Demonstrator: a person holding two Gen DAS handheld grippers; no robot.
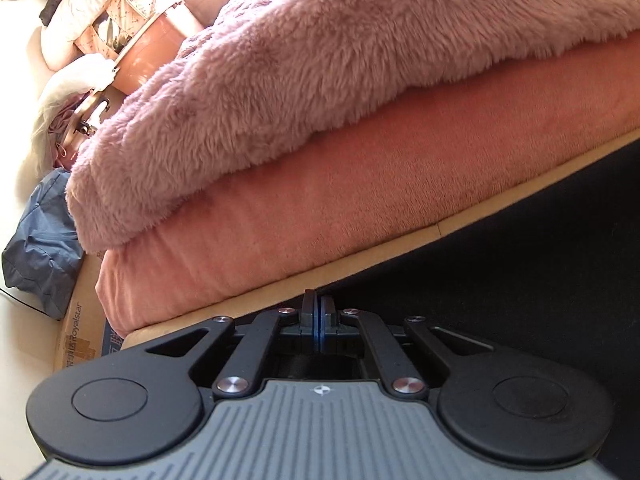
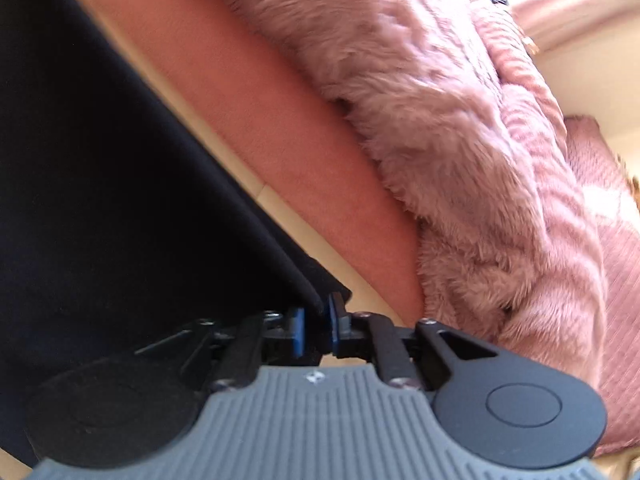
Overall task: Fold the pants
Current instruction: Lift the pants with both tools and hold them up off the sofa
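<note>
While your left hand-held gripper (image 1: 319,312) is fully closed beside the black pants (image 1: 520,264), only the right view shows your right hand-held gripper (image 2: 316,320) parted, the pants' edge (image 2: 120,184) between its pads, near the pink blanket (image 2: 460,152).

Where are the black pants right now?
In the right wrist view, the black pants fill the left side, beside the pink mattress, their edge between the right gripper pads.

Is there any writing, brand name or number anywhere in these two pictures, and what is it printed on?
"Royalstar": on the side of the cardboard box at the lower left, left wrist view.
Other characters beside it on the same box: too small and skewed to read.
Right wrist view: no writing visible.
</note>
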